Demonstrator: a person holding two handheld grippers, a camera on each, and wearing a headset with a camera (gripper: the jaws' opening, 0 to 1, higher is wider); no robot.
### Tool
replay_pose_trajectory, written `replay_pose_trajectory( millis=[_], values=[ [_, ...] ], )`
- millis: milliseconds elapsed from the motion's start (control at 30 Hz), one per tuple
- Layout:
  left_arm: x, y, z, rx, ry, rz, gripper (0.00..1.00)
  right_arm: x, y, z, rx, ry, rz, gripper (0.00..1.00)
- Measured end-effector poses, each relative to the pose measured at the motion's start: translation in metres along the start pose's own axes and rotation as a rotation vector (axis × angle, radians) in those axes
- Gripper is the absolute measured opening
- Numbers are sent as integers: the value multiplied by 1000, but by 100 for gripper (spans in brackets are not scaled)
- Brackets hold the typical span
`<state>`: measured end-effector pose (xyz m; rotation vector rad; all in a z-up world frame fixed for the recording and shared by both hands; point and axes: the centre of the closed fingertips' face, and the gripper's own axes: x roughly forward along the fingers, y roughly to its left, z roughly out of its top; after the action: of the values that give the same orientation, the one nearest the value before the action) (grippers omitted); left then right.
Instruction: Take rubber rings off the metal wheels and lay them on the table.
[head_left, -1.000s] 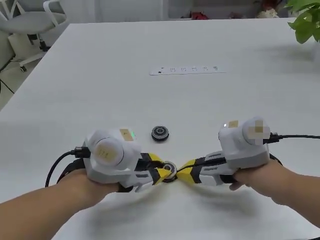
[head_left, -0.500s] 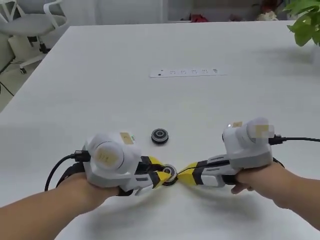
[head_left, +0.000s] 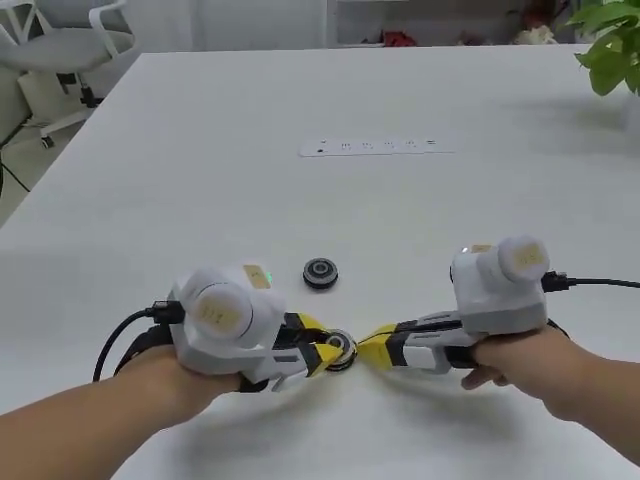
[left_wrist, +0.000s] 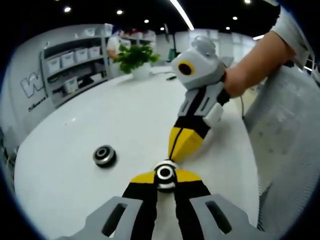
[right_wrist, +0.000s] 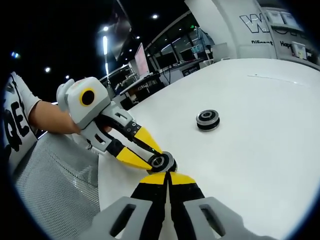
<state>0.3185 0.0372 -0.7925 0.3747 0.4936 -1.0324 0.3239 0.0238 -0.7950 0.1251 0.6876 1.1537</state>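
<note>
My left gripper (head_left: 322, 354) (left_wrist: 165, 176) is shut on a small metal wheel (head_left: 339, 346) (left_wrist: 165, 173) (right_wrist: 161, 161) with a black rubber ring, held just above the table near its front edge. My right gripper (head_left: 364, 346) (right_wrist: 168, 177) comes in from the right, its yellow tips shut together. They touch the wheel's rim. Whether they pinch the ring is hidden. A second wheel (head_left: 320, 271) (left_wrist: 104, 155) (right_wrist: 208, 119) with its black ring lies flat on the white table (head_left: 300, 200), a short way beyond both grippers.
A white power strip (head_left: 375, 146) lies flat farther back at the middle of the table. Green plant leaves (head_left: 610, 45) hang over the far right corner. An office chair (head_left: 60, 40) stands off the table's far left.
The right hand has drifted slightly to the right. Both grippers stay at the held wheel, which has not visibly moved. The second wheel lies where it was.
</note>
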Motion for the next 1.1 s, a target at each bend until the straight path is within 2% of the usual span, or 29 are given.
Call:
replay_pose_trajectory(
  millis=[100, 367, 1100],
  values=[
    [0, 0, 0, 1, 1, 2, 12, 1, 0, -1, -14, 6, -6, 0],
    [0, 0, 0, 2, 5, 6, 12, 1, 2, 1, 20, -9, 1, 0],
    [0, 0, 1, 14, 13, 16, 12, 4, 10, 3, -6, -2, 25, 0]
  ],
)
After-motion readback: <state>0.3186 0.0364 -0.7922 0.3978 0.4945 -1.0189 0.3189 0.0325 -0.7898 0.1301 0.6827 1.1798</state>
